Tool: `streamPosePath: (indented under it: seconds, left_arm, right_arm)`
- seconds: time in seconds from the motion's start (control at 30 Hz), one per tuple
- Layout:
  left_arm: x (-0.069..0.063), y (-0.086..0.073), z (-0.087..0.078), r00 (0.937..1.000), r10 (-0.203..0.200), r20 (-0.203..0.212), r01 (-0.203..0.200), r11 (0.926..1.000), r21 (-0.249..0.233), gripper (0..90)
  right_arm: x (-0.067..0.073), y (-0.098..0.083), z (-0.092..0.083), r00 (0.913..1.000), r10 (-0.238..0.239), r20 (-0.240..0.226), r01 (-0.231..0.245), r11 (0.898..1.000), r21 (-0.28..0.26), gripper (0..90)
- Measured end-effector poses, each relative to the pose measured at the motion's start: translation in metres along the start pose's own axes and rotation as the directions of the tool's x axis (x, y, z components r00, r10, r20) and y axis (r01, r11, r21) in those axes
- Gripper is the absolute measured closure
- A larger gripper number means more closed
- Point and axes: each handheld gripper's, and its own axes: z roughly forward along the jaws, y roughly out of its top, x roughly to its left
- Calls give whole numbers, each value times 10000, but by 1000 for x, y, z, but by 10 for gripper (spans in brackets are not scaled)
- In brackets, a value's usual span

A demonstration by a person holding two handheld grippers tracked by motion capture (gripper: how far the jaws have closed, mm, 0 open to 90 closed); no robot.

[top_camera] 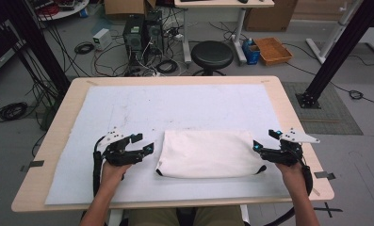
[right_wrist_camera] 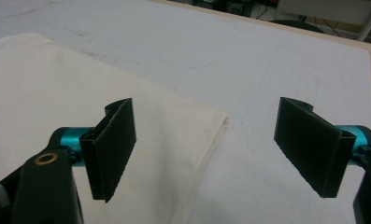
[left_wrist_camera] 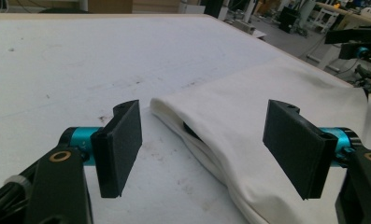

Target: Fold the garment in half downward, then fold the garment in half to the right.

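A folded white cloth [top_camera: 207, 153] lies flat on the white mat, near the table's front edge. Something dark peeks out at its front corners. My left gripper [top_camera: 143, 142] hovers just off the cloth's left edge, jaws wide apart and nothing between them. In the left gripper view that gripper [left_wrist_camera: 210, 147] faces the cloth's [left_wrist_camera: 276, 121] folded left edge. My right gripper [top_camera: 265, 140] stands open at the cloth's right edge. In the right gripper view this gripper [right_wrist_camera: 213, 147] is above the cloth's [right_wrist_camera: 57, 98] corner and hemmed edge.
A white mat [top_camera: 175, 106] covers most of the wooden table [top_camera: 62, 113]. Beyond the table's far edge stand a black stool [top_camera: 212, 54], computer towers [top_camera: 142, 33] with loose cables, and a black frame post [top_camera: 337, 52] at the right.
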Motion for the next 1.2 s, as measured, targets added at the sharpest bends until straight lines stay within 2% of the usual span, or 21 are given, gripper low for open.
streamPosePath:
  seconds: [0.13,0.47,0.63,0.7,0.8,1.0,1.2]
  left_arm:
    - [-2,-1,2,9999,94,-110,-91,9996,260,282]
    - [-9,-1,7,9993,104,-353,-96,9997,239,282]
    - [-12,-3,11,9993,64,-365,-42,9982,594,282]
    - [-13,-5,15,9993,-63,-379,95,9964,845,282]
    - [-15,-7,19,9991,-207,-377,256,9906,1347,282]
    - [-30,-13,27,9993,-277,-231,321,9761,2150,283]
    - [-43,-21,31,9956,131,-926,160,9517,3067,284]
  right_arm:
    - [-3,-2,-2,9998,187,56,-187,9998,33,207]
    - [1,-3,-2,9998,165,-101,-165,9998,92,207]
    - [1,-2,-8,9997,234,15,-233,9997,-38,207]
    - [0,-2,-7,9996,290,33,-290,9996,-24,207]
    - [0,-3,-4,9996,275,42,-275,9996,52,207]
    - [2,-3,-1,9997,197,-123,-196,9998,100,207]
    - [8,-3,7,9986,-88,-515,100,9997,228,207]
